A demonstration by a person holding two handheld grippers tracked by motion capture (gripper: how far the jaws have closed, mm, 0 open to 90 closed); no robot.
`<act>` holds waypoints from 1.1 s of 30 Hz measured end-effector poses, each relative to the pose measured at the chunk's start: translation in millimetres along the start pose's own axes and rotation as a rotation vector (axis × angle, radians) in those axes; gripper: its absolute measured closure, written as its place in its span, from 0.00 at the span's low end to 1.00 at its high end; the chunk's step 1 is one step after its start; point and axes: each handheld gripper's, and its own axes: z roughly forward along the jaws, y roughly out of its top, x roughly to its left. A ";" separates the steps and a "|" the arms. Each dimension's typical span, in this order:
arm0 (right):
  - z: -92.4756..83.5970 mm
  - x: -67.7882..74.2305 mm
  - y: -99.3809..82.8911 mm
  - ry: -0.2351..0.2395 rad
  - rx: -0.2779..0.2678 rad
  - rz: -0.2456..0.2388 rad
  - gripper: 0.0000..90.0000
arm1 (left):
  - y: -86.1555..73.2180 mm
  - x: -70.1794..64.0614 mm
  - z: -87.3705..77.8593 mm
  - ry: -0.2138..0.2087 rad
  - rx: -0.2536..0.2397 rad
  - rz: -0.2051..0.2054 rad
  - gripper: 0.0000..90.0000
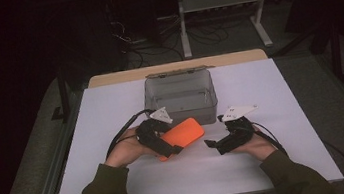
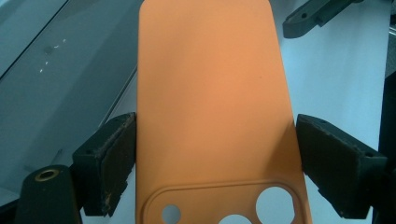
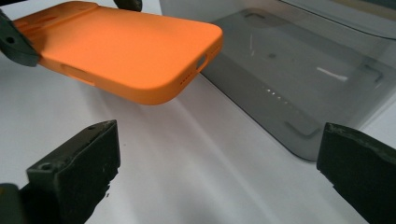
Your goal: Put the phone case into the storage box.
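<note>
An orange phone case hangs just above the white table, in front of a clear grey plastic box. My left gripper is shut on it, one pad on each long edge near the camera cut-outs. In the left gripper view the case stretches away between the jaws. My right gripper is to the right of the case, open, with nothing between its jaws. In the right gripper view the case floats ahead at upper left, its end close to the box.
The box has its lid hinged back at the far side and looks empty. A bare wooden strip runs along the table's far edge. Metal rails line both sides, and a white frame with cables stands on the floor beyond.
</note>
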 end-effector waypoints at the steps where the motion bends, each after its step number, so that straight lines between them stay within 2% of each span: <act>1: 0.9 0.6 0.4 -0.001 -0.002 -0.012 0.00 | 0.0 0.1 0.0 -0.001 -0.002 -0.001 0.17; 20: 3.1 3.7 -0.2 -0.062 -0.010 -0.100 0.00 | 0.4 -0.8 1.5 0.004 0.005 -0.004 0.17; 33: 1.0 5.1 0.3 -0.092 -0.013 -0.135 0.00 | 0.3 -0.7 1.5 0.011 0.010 -0.004 0.17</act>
